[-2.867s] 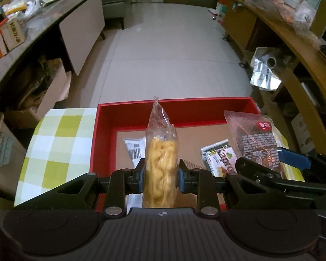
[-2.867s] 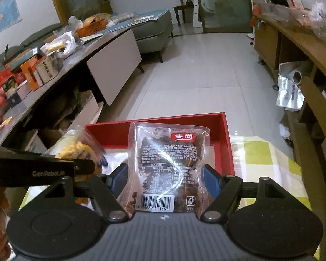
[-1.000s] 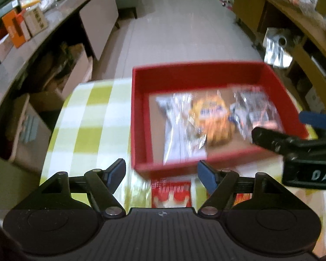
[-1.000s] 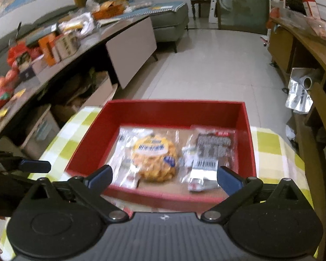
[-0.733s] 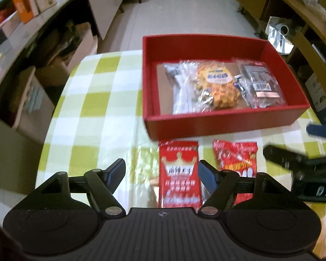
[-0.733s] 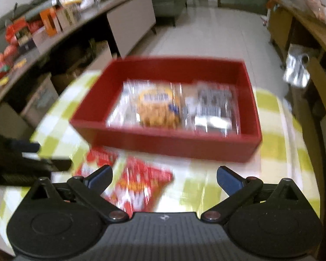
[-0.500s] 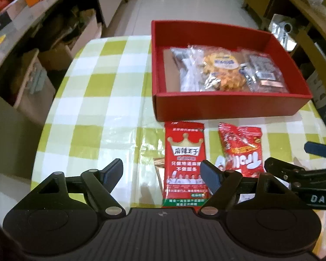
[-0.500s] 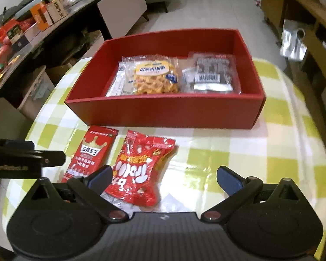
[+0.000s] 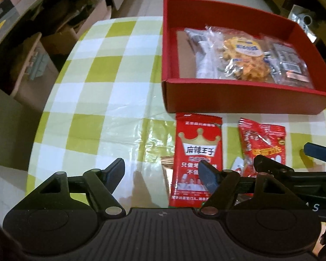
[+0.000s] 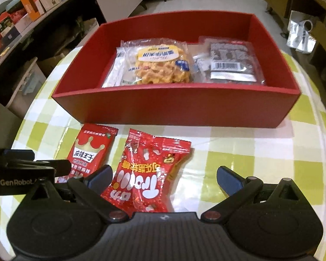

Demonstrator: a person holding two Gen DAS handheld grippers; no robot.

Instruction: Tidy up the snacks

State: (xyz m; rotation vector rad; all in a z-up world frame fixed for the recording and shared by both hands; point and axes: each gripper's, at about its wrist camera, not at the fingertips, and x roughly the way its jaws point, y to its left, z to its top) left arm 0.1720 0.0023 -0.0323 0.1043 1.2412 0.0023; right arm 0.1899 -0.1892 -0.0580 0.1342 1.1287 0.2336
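I hold both grippers tipped steeply down over the table, side by side. In my left view the right gripper juts in at the lower right edge; in my right view the left gripper crosses the lower left.

The table wears a green-and-white checked cloth and fills the middle of both views. Cluttered shelves run along the upper left, with pale floor tiles at the top. The red box sits in the upper middle of the right view and upper right of the left view. Inside it lie clear packets, among them a yellow snack bag and a dark snack bag to its right.

Just in front of the box lie two red packets, flat on the cloth: the crown packet and, right of it, the red candy bag.

My left gripper's jaws have just been closing a little but stand spread with nothing between them; its right fingertip overlaps the crown packet in the picture. My right gripper's jaws gape wide above the candy bag, gripping nothing.
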